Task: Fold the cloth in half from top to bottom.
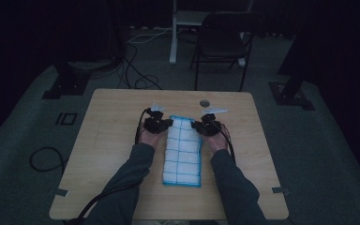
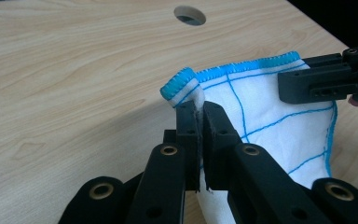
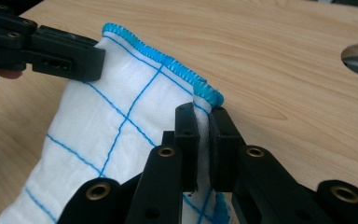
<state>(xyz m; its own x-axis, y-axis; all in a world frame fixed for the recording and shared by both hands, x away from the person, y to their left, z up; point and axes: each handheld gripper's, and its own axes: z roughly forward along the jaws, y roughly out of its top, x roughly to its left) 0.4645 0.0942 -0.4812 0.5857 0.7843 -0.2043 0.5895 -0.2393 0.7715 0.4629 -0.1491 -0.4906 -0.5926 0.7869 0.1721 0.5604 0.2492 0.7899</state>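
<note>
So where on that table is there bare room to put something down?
Bare wood lies left of the left gripper out to the table edge, and right of the right gripper likewise. The far strip is free too, apart from a round hole. The middle is crowded: the cloth and both forearms.

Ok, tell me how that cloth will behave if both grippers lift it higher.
The cloth is probably floppy: its pinched corner crumples above the left gripper. It will likely sag between the left gripper and the right gripper, since it is thin, folded fabric. It looks light, and the shut jaws should keep the stitched edge from slipping.
</note>
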